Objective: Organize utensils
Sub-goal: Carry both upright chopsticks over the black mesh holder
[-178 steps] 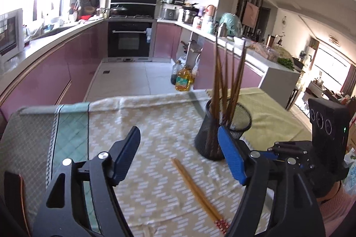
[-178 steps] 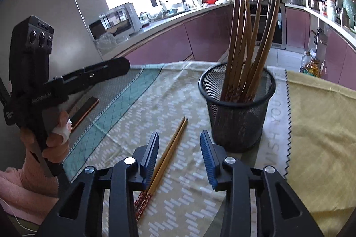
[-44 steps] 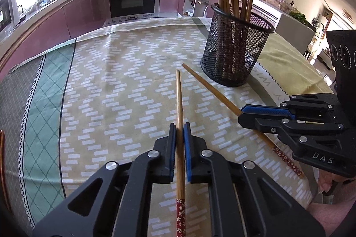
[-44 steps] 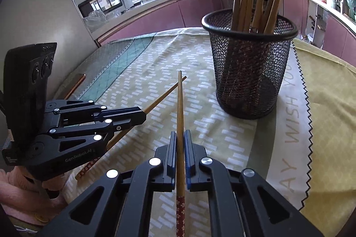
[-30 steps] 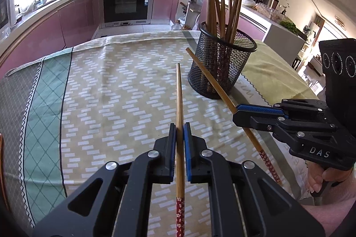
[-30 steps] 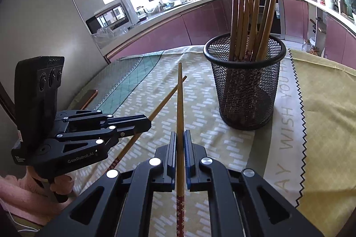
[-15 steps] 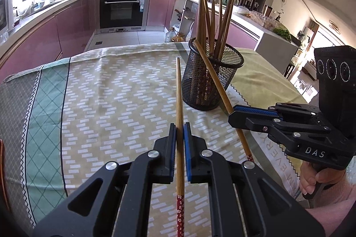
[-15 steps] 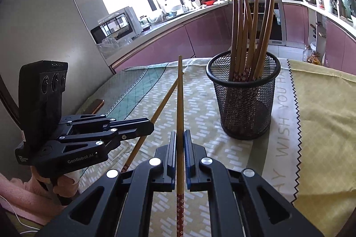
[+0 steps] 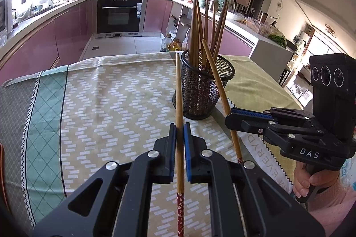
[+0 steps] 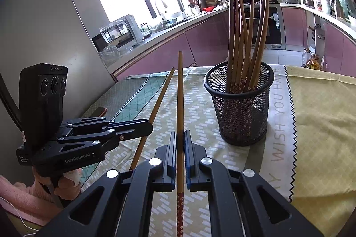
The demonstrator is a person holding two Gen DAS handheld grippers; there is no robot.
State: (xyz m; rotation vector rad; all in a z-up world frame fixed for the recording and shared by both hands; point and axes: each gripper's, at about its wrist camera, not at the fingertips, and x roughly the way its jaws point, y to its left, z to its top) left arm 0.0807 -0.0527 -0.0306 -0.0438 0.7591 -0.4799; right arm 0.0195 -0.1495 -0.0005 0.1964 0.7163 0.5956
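Wooden chopstick (image 9: 179,103) in left tool (image 9: 179,132) — tip pointing forward, upward.

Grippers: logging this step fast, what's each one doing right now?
Left gripper: closed on a chopstick.
Right gripper: closed on another chopstick.

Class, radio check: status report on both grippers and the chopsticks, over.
Left gripper shut on one wooden chopstick. Right gripper shut on another. Black mesh holder ahead, path clear.

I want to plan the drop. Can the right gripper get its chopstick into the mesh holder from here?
Probably yes. The right gripper grips its chopstick, and the mesh holder stands open-topped ahead with nothing between, though the chopsticks already inside crowd the opening.
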